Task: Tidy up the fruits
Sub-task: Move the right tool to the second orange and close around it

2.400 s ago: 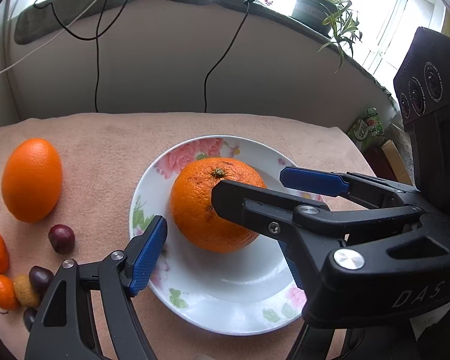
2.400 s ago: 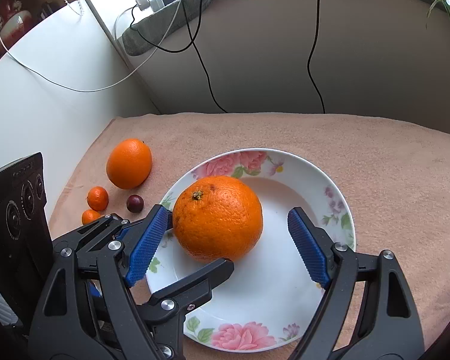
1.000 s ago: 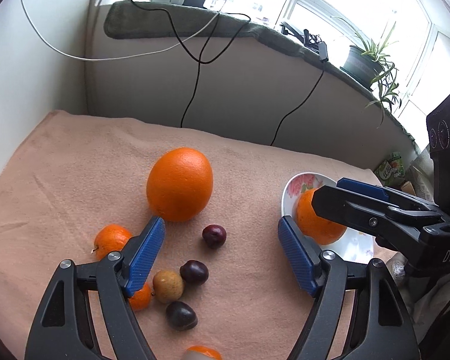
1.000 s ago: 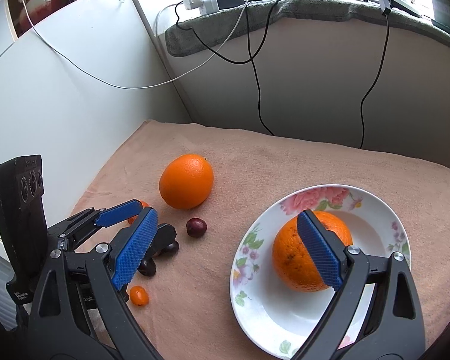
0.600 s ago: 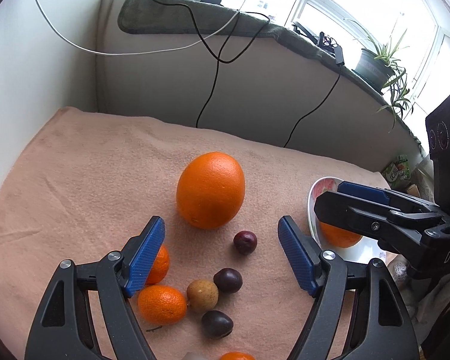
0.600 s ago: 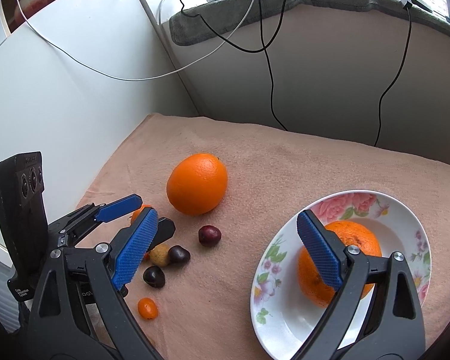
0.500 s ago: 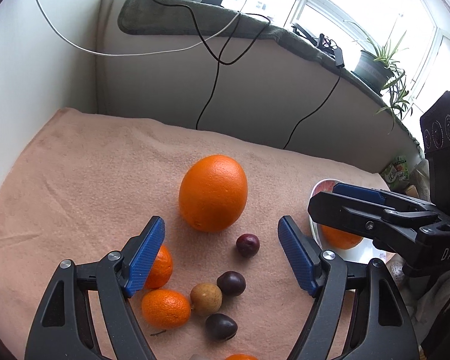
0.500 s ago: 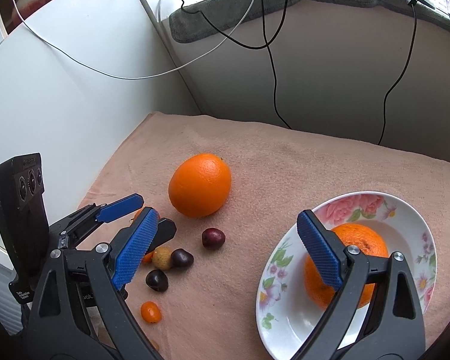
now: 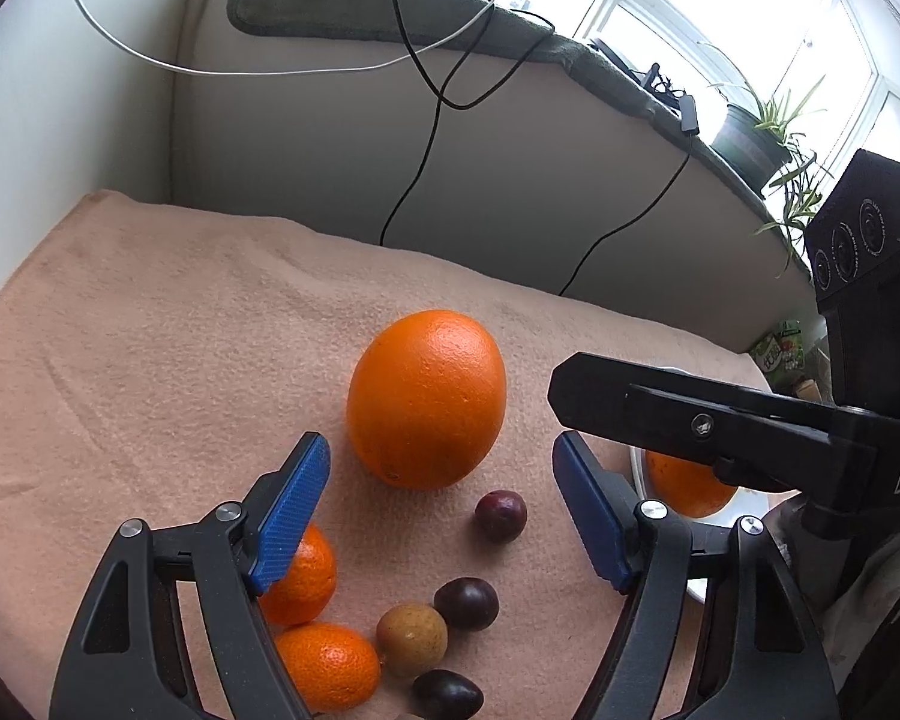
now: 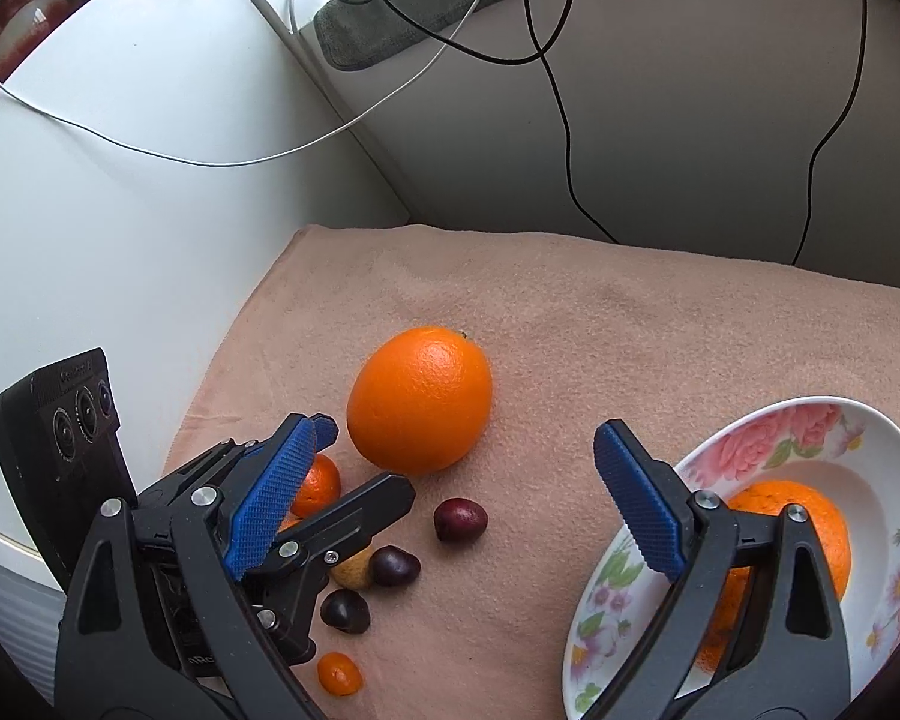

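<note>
A large orange point(image 9: 427, 399) lies on the peach cloth, also in the right wrist view point(image 10: 420, 399). My left gripper point(image 9: 441, 507) is open and empty, its jaws just short of this orange. My right gripper point(image 10: 456, 504) is open and empty, hovering between the orange and the floral plate point(image 10: 810, 438). A second orange point(image 10: 810, 516) rests in the plate. Small mandarins point(image 9: 303, 567), dark plums point(image 9: 500, 515) and a tan fruit point(image 9: 412, 630) lie near the left gripper.
The peach cloth point(image 10: 630, 324) covers the table. A white wall point(image 10: 120, 210) stands at the left and a grey ledge point(image 9: 510, 180) with hanging cables at the back. A tiny kumquat point(image 10: 340, 673) lies near the front edge.
Both grippers moved left, away from the plate and toward the large orange and small fruits. The orange released into the plate stays there. Both stay open.
</note>
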`<state>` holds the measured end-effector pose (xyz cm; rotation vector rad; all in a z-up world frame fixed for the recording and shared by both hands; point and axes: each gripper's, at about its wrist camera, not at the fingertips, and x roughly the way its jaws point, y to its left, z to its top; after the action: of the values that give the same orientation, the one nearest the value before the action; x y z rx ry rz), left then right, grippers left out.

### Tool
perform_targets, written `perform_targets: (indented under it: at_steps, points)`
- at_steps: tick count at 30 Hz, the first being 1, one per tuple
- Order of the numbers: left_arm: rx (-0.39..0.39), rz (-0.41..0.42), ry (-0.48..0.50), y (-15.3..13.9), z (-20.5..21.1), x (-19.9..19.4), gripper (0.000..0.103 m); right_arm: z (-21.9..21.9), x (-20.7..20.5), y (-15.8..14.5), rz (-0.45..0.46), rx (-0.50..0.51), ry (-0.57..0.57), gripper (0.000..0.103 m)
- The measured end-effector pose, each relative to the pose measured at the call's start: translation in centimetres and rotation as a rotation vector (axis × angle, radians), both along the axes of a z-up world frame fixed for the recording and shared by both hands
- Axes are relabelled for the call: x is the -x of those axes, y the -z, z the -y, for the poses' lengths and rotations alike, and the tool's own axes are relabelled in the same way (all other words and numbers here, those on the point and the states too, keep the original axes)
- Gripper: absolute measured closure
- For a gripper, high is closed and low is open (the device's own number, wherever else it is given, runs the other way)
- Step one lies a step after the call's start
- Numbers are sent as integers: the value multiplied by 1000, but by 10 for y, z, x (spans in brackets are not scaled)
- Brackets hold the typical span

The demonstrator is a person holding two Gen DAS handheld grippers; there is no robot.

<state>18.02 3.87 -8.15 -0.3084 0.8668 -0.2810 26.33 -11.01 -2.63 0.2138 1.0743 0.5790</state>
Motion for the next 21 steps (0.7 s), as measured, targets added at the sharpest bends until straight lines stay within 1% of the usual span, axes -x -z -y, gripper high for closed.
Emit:
perform_targets:
  at_steps: [9, 11, 17, 21]
  points:
    - [23, -14, 1, 3, -4, -8, 27, -21, -12, 10, -42, 4, -33, 7]
    - [26, -19, 3, 4, -3, -10, 29, -24, -14, 12, -49, 10, -34, 7]
    - [31, -25, 7, 5, -3, -13, 32, -31, -18, 18, -78, 3, -35, 11]
    - [34, -30, 12, 4, -2, -16, 33, -33, -20, 23, -91, -2, -40, 11]
